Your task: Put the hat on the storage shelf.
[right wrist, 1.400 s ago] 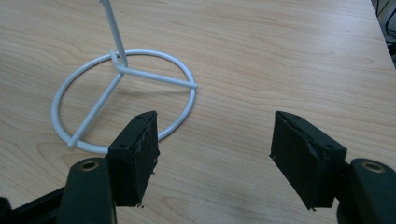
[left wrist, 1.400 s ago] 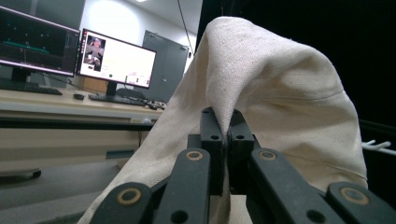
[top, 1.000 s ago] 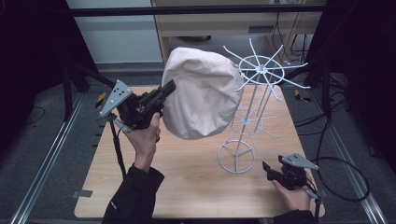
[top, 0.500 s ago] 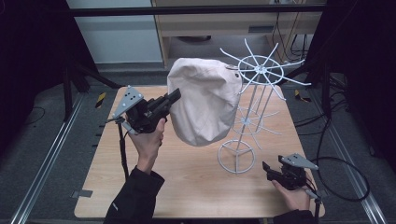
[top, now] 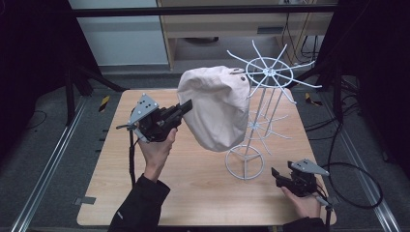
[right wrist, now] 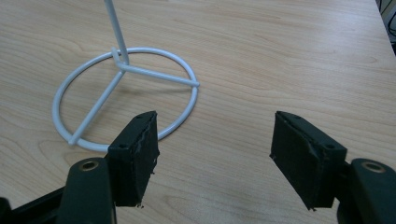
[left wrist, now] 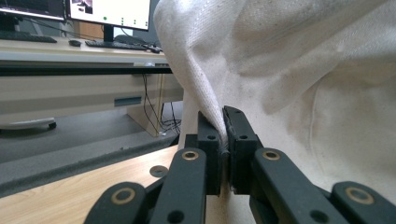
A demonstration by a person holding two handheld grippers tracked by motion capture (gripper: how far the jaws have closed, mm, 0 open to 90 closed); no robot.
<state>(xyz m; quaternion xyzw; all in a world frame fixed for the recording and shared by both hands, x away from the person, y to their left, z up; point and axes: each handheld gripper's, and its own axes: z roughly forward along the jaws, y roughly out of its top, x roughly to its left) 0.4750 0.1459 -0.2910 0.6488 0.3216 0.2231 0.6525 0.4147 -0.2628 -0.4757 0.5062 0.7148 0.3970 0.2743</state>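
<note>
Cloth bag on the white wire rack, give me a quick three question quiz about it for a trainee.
1. True or false: the left gripper is shut on a fold of the cloth bag.
2. Which describes the right gripper? A) clamped on the rack's base ring B) open, nothing between its jaws C) shut on the bag
3. Fill in: the wire rack stands on the wooden ____.

Key:
1. True; the fabric is pinched between the pads, seen in the left gripper view.
2. B; it sits low near the round base with jaws apart.
3. table
</note>
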